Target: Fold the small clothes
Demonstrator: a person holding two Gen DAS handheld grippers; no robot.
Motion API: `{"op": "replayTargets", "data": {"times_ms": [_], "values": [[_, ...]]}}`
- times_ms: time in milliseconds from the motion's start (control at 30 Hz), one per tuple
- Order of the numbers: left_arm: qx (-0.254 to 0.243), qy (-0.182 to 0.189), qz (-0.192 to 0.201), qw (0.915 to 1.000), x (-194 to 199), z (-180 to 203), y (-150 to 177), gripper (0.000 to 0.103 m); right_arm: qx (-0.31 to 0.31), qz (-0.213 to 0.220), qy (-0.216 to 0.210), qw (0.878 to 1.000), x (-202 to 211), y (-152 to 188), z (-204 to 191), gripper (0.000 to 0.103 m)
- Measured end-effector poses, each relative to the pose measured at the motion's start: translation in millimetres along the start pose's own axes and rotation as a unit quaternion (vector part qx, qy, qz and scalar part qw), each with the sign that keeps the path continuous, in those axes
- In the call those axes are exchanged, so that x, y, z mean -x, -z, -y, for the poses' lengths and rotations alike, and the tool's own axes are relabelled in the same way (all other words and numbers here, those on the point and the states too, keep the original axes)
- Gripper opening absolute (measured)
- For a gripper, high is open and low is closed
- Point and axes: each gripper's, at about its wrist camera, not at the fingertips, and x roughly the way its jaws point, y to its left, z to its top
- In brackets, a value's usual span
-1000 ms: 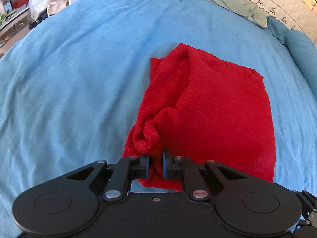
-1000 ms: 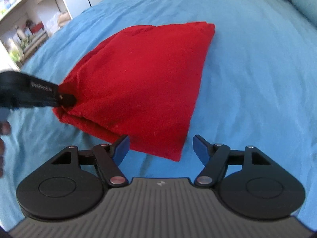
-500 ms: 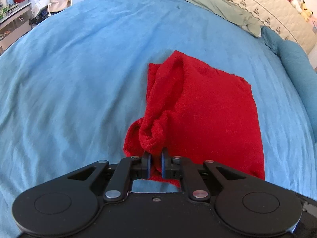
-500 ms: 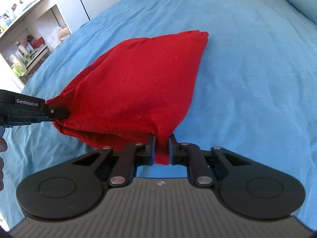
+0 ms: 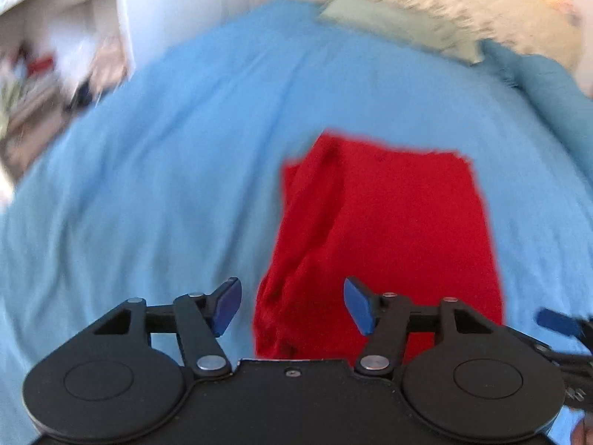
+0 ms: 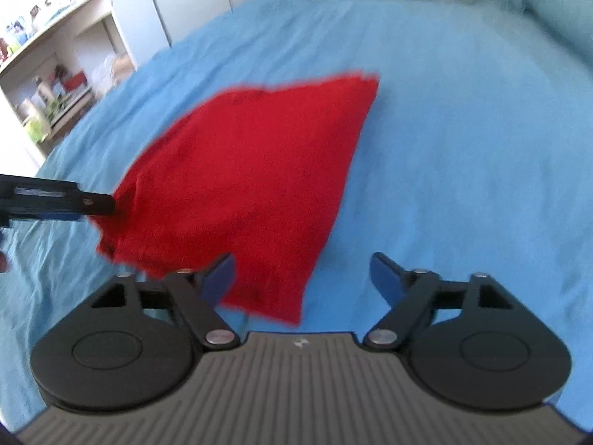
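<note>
A folded red garment (image 5: 385,230) lies on the blue bedspread (image 5: 166,193). My left gripper (image 5: 292,306) hovers over its near left corner, jaws opening, with the bunched red edge lying below the gap and the blue pads clear of it. In the right wrist view the same red garment (image 6: 252,170) narrows to a near corner below my right gripper (image 6: 303,278), whose jaws are opening wide and press on nothing. The left gripper's finger (image 6: 55,200) shows at the garment's left edge there. Both views are blurred.
Pillows, a pale green one (image 5: 393,26) and a blue bolster (image 5: 548,81), line the far end of the bed. Shelves with clutter (image 6: 48,85) and a white cabinet (image 6: 192,0) stand off the bed's left side.
Both grippers were shut on the garment's near corners half a second ago and have let go. The left gripper has risen, and the cloth has settled flatter on the bed.
</note>
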Motion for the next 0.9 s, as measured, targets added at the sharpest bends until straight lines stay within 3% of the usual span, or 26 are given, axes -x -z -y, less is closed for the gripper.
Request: {"op": "replayTargets", "data": {"times_ms": [167, 333, 467, 533, 567, 733, 900], "values": [[-0.046, 0.054, 0.013, 0.9974, -17, 26, -30, 0.070, 0.018, 0.009, -0.006, 1.000, -19, -38, 4, 0.096], [-0.006, 0.058, -0.003, 0.9983, -59, 27, -34, 0.070, -0.010, -0.006, -0.002, 1.000, -56, -61, 11, 0.096], [0.034, 0.037, -0.002, 0.9988, -71, 6, -45, 0.075, -0.063, -0.015, -0.034, 0.997, -72, -72, 25, 0.096], [0.053, 0.039, -0.008, 0.9978, -81, -7, -56, 0.082, -0.093, -0.021, -0.059, 0.994, -76, -77, 35, 0.099], [0.058, 0.042, -0.018, 0.9973, -89, -11, -62, 0.092, -0.106, -0.028, -0.066, 0.992, -79, -79, 40, 0.099], [0.083, 0.087, -0.078, 0.9897, -121, -29, -65, 0.093, -0.182, -0.071, -0.092, 0.976, -97, -80, 66, 0.099], [0.089, 0.127, -0.089, 0.9838, -126, -33, -60, 0.091, -0.240, -0.084, -0.130, 0.958, -113, -72, 79, 0.099]]}}
